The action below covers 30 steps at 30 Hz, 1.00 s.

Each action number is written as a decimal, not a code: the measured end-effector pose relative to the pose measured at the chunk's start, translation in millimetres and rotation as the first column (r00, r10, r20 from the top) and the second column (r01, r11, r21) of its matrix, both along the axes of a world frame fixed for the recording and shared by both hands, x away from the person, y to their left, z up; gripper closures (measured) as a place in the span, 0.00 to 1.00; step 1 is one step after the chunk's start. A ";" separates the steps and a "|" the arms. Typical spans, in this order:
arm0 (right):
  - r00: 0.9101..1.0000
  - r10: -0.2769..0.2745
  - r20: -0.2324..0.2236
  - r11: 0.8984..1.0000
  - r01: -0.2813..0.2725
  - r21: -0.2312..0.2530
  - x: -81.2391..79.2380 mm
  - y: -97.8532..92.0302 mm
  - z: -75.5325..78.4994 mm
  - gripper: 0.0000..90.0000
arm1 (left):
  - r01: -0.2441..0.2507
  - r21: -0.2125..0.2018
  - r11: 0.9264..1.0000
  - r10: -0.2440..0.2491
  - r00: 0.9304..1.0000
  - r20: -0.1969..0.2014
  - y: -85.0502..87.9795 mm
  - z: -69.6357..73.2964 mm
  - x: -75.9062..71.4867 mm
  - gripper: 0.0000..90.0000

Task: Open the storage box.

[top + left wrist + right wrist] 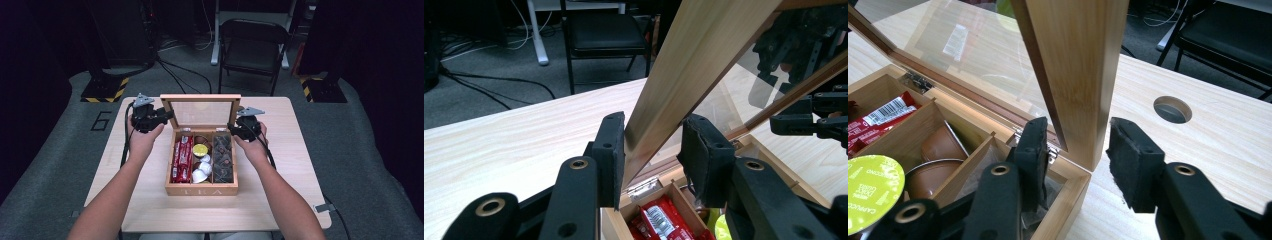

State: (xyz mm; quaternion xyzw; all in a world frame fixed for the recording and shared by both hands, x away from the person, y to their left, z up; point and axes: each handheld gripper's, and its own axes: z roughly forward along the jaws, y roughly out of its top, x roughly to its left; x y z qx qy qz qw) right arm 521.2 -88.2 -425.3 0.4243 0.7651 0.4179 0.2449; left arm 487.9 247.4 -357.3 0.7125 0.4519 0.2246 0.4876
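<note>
Two claws, left claw (167,116) and right claw (231,129), flank the open lid (201,111).

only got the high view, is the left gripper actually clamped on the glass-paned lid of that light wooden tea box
observer: yes, the left gripper is shut on the wooden side rail of the glass-paned lid.
operator: and the right one
observer: the right gripper straddles the lid's other rail, but a gap shows beside its outer pad.
operator: anything hidden by my right hand
observer: a round hole in the pale wooden tabletop, just beyond that gripper.
</note>
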 end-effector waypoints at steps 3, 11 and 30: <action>1.000 0.001 -0.003 1.000 0.000 0.002 1.0 0.0 -1.2 0.70 | -0.001 0.002 1.000 0.001 1.000 0.003 0.1 0.1 0.5 0.69; 1.000 -0.020 -0.004 1.000 0.020 0.010 1.9 2.4 -3.2 0.70 | -0.005 0.003 1.000 0.005 1.000 0.004 -0.3 0.3 1.4 0.69; 1.000 -0.018 -0.006 1.000 0.018 0.015 3.0 2.5 -3.9 0.70 | 0.000 -0.015 1.000 -0.001 1.000 -0.012 3.0 -4.3 -1.6 0.68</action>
